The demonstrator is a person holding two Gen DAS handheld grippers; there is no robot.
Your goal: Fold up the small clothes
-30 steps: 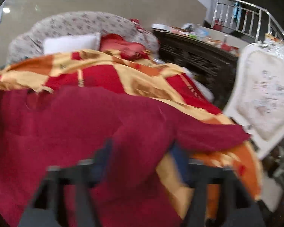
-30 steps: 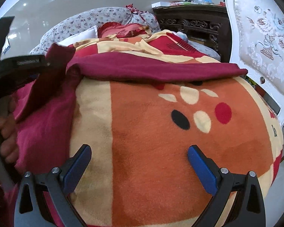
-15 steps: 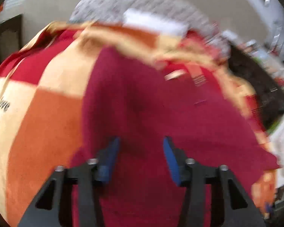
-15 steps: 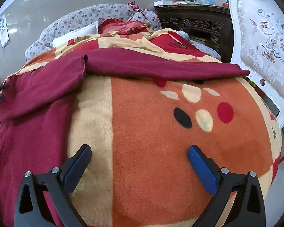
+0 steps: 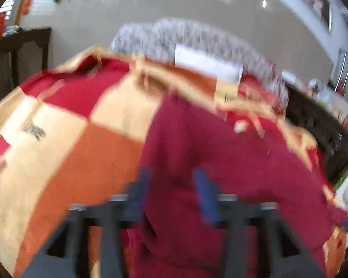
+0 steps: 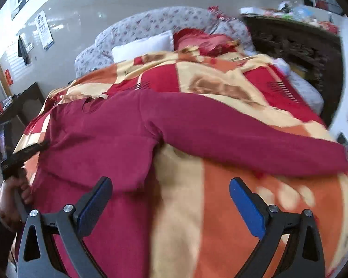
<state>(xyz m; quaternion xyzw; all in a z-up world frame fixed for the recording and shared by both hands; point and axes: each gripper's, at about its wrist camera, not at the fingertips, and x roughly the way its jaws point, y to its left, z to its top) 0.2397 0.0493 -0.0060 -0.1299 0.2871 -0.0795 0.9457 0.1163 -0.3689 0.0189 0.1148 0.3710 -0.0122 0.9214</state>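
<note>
On patchwork blanket (image 6: 220, 208): maroon long-sleeved top (image 6: 104, 127), laid flat, one sleeve outstretched. Left gripper (image 5: 171, 192): jaws opening, maroon cloth between, blurred. Right gripper (image 6: 170, 205): spread wide, empty, above blanket.

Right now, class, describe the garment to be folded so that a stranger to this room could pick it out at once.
Find the bed under the patchwork blanket of orange, cream and red blocks. Spread flat across its near half lies a long-sleeved top, one sleeve stretched out toward the right edge of the bed. It is the only plain, dark maroon cloth there; everything around it is patterned or brighter red.
</note>
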